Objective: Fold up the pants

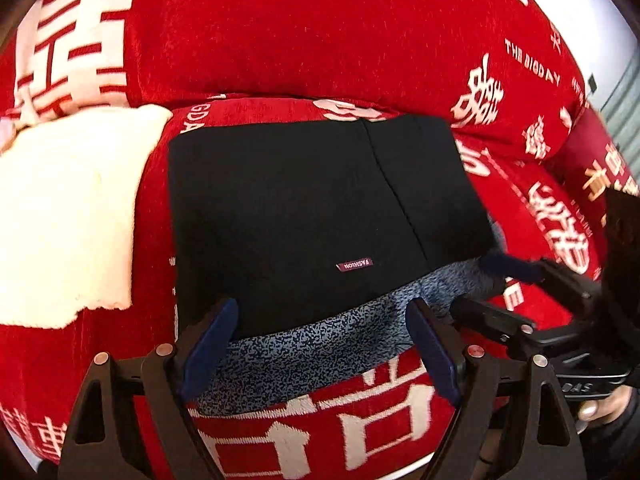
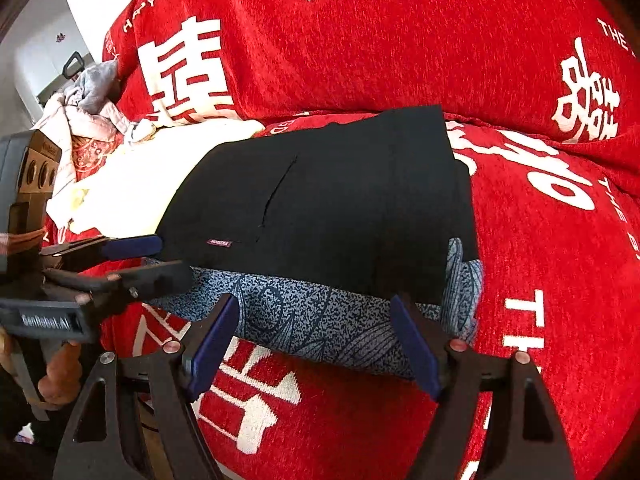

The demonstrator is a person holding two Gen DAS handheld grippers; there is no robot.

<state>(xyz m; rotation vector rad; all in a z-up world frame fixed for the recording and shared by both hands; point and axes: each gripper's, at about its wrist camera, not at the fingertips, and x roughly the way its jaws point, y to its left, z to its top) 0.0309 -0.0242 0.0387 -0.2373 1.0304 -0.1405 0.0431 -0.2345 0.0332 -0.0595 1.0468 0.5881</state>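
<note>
Black pants (image 1: 304, 200) (image 2: 328, 192) lie folded into a flat rectangle on the red seat, a small label near their front edge. Beneath them a blue speckled cloth (image 1: 320, 344) (image 2: 320, 320) sticks out along the near side. My left gripper (image 1: 322, 308) hovers open just in front of that near edge, nothing between its blue pads. My right gripper (image 2: 314, 302) is open too, over the speckled cloth, holding nothing. Each gripper shows in the other's view: the right gripper (image 1: 492, 288) at the pants' right corner, the left gripper (image 2: 172, 258) at their left corner.
A red sofa cover (image 1: 320, 40) (image 2: 400, 40) with white characters wraps seat and backrest. A white fluffy cloth (image 1: 68, 216) (image 2: 140, 172) lies just left of the pants. Beyond it sits a heap of grey and pink clothes (image 2: 88, 100). A hand (image 1: 596, 412) grips the right handle.
</note>
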